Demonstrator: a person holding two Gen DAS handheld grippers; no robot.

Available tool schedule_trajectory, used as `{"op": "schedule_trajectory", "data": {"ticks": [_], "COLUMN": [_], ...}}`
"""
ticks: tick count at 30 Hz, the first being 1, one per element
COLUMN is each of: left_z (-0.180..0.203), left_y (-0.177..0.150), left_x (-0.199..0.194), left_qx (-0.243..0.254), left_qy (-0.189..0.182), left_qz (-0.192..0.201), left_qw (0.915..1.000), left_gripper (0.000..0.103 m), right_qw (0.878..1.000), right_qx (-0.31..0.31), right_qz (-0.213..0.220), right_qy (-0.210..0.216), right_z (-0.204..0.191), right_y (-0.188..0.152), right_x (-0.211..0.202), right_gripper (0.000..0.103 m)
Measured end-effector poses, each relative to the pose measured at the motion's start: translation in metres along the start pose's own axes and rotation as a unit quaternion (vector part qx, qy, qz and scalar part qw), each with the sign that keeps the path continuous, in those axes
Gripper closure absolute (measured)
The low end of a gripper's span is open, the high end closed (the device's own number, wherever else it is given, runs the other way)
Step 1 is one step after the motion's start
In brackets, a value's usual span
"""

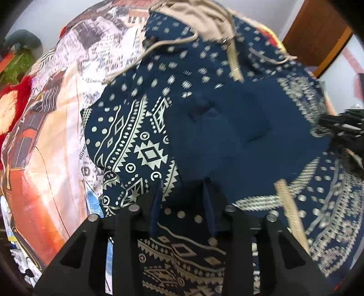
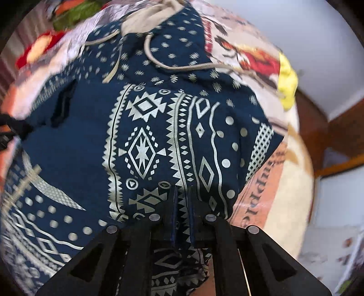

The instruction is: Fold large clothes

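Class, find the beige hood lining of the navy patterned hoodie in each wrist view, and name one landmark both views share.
Left wrist view: the beige hood lining sits at the top edge, slightly right of centre.
Right wrist view: it sits at the top edge, slightly left of centre.
Shared landmark: the beige drawstring running from the hood over the dotted navy fabric.

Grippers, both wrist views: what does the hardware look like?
Identical build: left gripper and right gripper have matte black angular linkage arms with triangular cutouts, round silver pivot pins at the joints, and two narrow fingers faced with dark blue pads. No cables or markings visible.
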State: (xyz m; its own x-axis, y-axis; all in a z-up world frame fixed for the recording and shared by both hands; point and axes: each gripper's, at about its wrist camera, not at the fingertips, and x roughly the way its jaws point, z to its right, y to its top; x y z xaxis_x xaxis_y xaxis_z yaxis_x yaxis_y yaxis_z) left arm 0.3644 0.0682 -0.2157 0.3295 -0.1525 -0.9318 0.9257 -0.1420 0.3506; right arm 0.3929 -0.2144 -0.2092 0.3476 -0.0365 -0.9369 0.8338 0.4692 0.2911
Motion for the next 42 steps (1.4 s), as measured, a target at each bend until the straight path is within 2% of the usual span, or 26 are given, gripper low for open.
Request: {"op": "schedule_trajectory", "data": {"ticks": [2, 4, 6, 10, 13, 15, 17, 19, 20, 22, 23, 26, 31, 33, 35, 37, 40, 42], "left_z": [0.002, 0.006, 0.013, 0.036, 0.056, 0.067, 0.067, 0.059, 0.051, 0.033, 0.020, -0.015, -0.065, -0.073, -0.084, -0.094, -0.103, -0.108], "left_y": [0.003, 0.007, 0.016, 0.033, 0.043, 0.044, 0.042, 0.040, 0.039, 0.036, 0.034, 0.027, 0.001, -0.010, -0.022, -0.031, -0.043, -0.047], "left_x": [-0.013, -0.021, -0.023, 0.000, 0.023, 0.036, 0.036, 0.032, 0.028, 0.020, 0.015, 0.010, 0.014, 0.013, 0.012, 0.007, -0.004, -0.015], "left_qx": [-0.005, -0.012, -0.012, 0.002, 0.027, 0.055, 0.069, 0.060, 0.049, 0.027, 0.014, -0.023, -0.070, -0.076, -0.093, -0.105, -0.104, -0.101], "left_qy": [-0.009, -0.013, -0.023, -0.041, -0.020, 0.025, 0.033, 0.044, 0.043, 0.050, 0.064, 0.069, 0.060, 0.068, 0.060, 0.060, 0.088, 0.094], "left_qz": [0.016, 0.037, 0.046, 0.025, 0.017, 0.024, 0.036, 0.046, 0.050, 0.061, 0.066, 0.061, 0.032, 0.032, 0.032, 0.033, 0.029, 0.036], "left_qw": [0.9998, 0.9992, 0.9986, 0.9988, 0.9993, 0.9979, 0.9964, 0.9961, 0.9966, 0.9965, 0.9957, 0.9955, 0.9952, 0.9943, 0.9933, 0.9922, 0.9902, 0.9898], "left_gripper": [0.044, 0.035, 0.034, 0.034, 0.034, 0.040, 0.057, 0.075, 0.077, 0.080, 0.081, 0.082, 0.081, 0.077, 0.073, 0.072, 0.072, 0.072], "right_qw": [0.999, 0.997, 0.997, 0.998, 1.000, 0.999, 0.996, 0.988, 0.985, 0.985, 0.986, 0.984, 0.996, 0.997, 0.998, 0.998, 0.999, 0.999], "right_qx": [-0.027, -0.036, -0.040, -0.028, -0.002, 0.031, 0.076, 0.120, 0.143, 0.150, 0.151, 0.155, 0.080, 0.062, 0.054, 0.050, 0.035, 0.021], "right_qz": [0.006, 0.009, 0.009, 0.009, 0.002, -0.016, -0.025, -0.014, -0.006, -0.005, -0.015, -0.047, -0.036, -0.030, -0.028, -0.027, -0.025, -0.021], "right_qy": [-0.039, -0.062, -0.068, -0.047, -0.024, 0.000, 0.046, 0.094, 0.100, 0.086, 0.076, 0.075, 0.026, 0.018, 0.013, 0.006, -0.019, -0.045], "right_z": [-0.012, -0.022, -0.027, -0.009, 0.000, 0.013, 0.031, 0.052, 0.064, 0.074, 0.078, 0.078, 0.058, 0.056, 0.055, 0.051, 0.037, 0.023], "right_y": [0.000, 0.001, 0.002, -0.004, -0.003, 0.001, 0.006, 0.008, 0.010, 0.014, 0.017, 0.019, 0.023, 0.022, 0.021, 0.019, 0.014, 0.007], "right_x": [0.001, 0.004, 0.005, 0.000, -0.001, -0.003, -0.006, -0.012, -0.016, -0.014, -0.006, 0.025, 0.026, 0.026, 0.027, 0.027, 0.023, 0.014], "right_gripper": [0.099, 0.099, 0.099, 0.099, 0.099, 0.099, 0.099, 0.099, 0.099, 0.099, 0.099, 0.099, 0.098, 0.098, 0.098, 0.098, 0.098, 0.092]}}
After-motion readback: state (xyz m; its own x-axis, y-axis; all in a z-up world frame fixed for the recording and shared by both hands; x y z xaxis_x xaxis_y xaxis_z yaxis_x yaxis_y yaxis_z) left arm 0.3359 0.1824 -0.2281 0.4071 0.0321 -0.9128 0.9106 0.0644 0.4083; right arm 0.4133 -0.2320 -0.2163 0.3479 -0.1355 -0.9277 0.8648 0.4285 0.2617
